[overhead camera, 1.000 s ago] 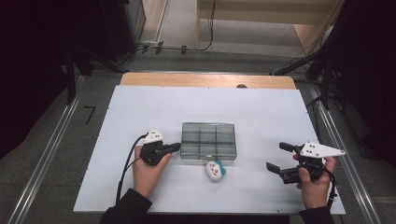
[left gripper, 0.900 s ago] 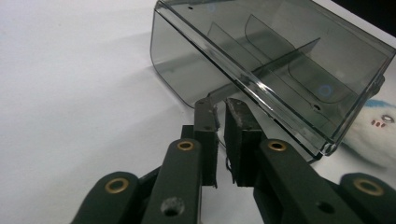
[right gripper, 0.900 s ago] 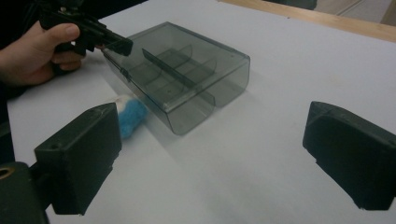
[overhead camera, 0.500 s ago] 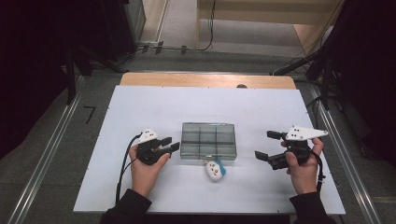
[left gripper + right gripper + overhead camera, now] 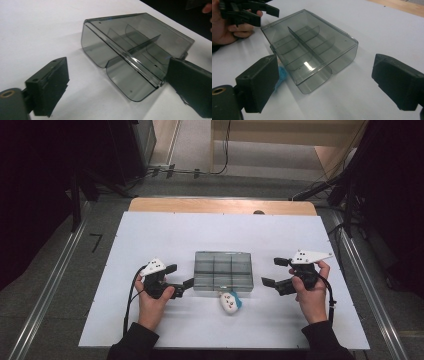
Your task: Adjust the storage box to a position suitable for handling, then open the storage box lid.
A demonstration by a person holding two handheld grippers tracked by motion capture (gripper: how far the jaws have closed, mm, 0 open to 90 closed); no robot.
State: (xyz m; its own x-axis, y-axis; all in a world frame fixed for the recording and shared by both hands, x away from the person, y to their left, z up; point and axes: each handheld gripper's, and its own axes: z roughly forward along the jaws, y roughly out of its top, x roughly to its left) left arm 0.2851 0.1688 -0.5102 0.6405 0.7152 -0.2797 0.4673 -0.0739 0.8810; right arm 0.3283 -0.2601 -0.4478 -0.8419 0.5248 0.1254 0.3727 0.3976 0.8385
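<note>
A smoky transparent box (image 5: 223, 270) with inner dividers lies lid-down-looking in the middle of the white table (image 5: 150, 235). My left gripper (image 5: 180, 275) hovers just left of it; its jaws have just been opening and stand open, with no pad pressing on anything. In the left gripper view the box (image 5: 135, 45) fills the space ahead, its near corner close to one jaw. My right gripper (image 5: 274, 272) is open just right of the box (image 5: 309, 50). A small white and blue toy (image 5: 230, 301) lies in front of the box.
The white table ends in a wooden strip (image 5: 220, 206) at the far side. A metal rail (image 5: 45, 295) runs along the left on the floor. In the right gripper view the other hand (image 5: 227, 27) shows beyond the box.
The left gripper's jaws went from shut to wide open while that hand stayed put. The right gripper moved left and a little farther away, closer to the box.
</note>
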